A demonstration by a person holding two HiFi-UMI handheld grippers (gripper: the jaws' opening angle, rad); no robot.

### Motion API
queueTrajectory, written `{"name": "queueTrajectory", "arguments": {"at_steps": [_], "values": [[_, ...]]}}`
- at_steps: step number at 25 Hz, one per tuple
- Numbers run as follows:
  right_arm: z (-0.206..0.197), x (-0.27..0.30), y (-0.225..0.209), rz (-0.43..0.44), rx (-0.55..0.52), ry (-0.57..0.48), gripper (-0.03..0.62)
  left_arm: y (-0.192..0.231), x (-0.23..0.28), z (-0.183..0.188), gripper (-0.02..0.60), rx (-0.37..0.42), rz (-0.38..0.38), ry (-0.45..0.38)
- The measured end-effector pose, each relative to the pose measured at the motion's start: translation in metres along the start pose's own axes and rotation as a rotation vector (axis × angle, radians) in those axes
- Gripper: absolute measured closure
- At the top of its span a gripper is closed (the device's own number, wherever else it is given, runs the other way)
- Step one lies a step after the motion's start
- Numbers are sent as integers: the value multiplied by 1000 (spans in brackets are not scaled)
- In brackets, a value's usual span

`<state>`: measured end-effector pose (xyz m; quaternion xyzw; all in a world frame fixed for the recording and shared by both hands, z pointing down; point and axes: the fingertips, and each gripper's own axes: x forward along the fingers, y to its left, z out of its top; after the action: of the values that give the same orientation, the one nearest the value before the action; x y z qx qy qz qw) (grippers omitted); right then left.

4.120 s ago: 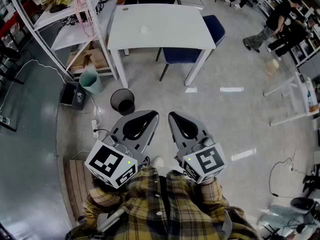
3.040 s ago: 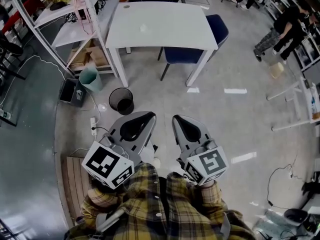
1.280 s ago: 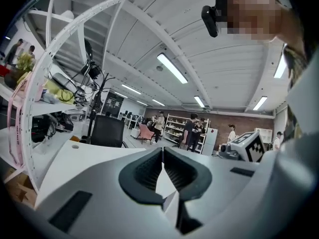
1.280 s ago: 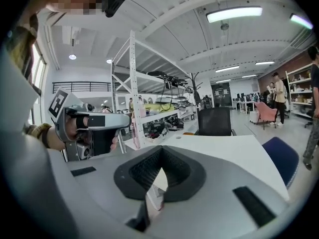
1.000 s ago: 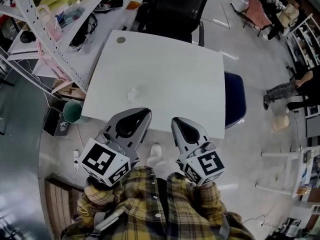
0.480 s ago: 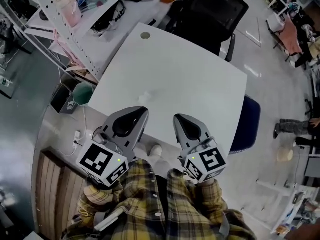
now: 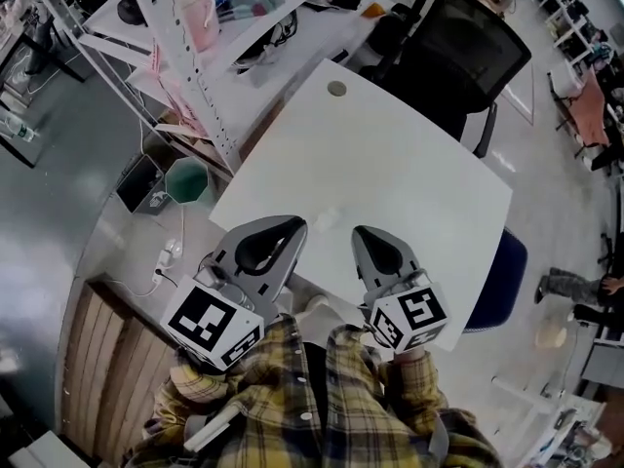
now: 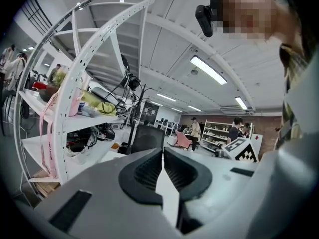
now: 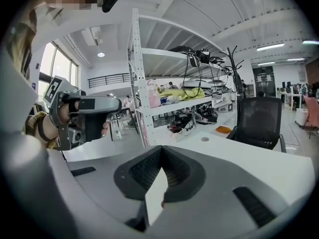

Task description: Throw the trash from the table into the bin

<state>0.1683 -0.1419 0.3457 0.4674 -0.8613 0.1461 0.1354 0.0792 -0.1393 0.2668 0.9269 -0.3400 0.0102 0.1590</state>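
A small crumpled white scrap [image 7: 330,218] lies on the white table [image 7: 409,174], near its front edge. My left gripper [image 7: 298,224] is shut and empty, its tip just left of the scrap. My right gripper [image 7: 359,233] is also shut and empty, its tip just right of the scrap and a little nearer to me. In the left gripper view the jaws [image 8: 163,151] meet with nothing between them. The right gripper view shows its jaws [image 9: 160,152] closed over the tabletop [image 9: 259,168], with the left gripper [image 9: 84,116] off to the side. A teal bin [image 7: 187,178] stands on the floor left of the table.
A black office chair [image 7: 468,57] stands behind the table and a blue chair [image 7: 499,279] at its right. A white shelf rack [image 7: 195,57] loaded with cables and gear crowds the table's left side. A power strip [image 7: 164,256] lies on the floor.
The person has walked up to the table; both shut grippers moved forward over its front edge. The scrap now sits between their tips. The black mesh bin has left the view.
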Motion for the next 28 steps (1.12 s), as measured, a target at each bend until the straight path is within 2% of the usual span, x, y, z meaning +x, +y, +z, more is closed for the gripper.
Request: {"name": "queueTrajectory", "arguments": {"at_steps": [6, 16, 22, 27, 28], "values": [[-3, 26, 5, -22, -10, 31, 595, 23, -11, 0, 561, -13, -6, -1], [-9, 40, 5, 46, -62, 109, 595, 32, -21, 17, 561, -24, 69, -66], [-30, 49, 4, 110, -13, 181, 594, 36, -21, 12, 561, -37, 103, -68], [-47, 53, -7, 118, -2, 213, 589, 42, -16, 8, 561, -41, 133, -62], [-51, 53, -9, 123, 6, 219, 569, 42, -16, 7, 561, -41, 139, -58]]}}
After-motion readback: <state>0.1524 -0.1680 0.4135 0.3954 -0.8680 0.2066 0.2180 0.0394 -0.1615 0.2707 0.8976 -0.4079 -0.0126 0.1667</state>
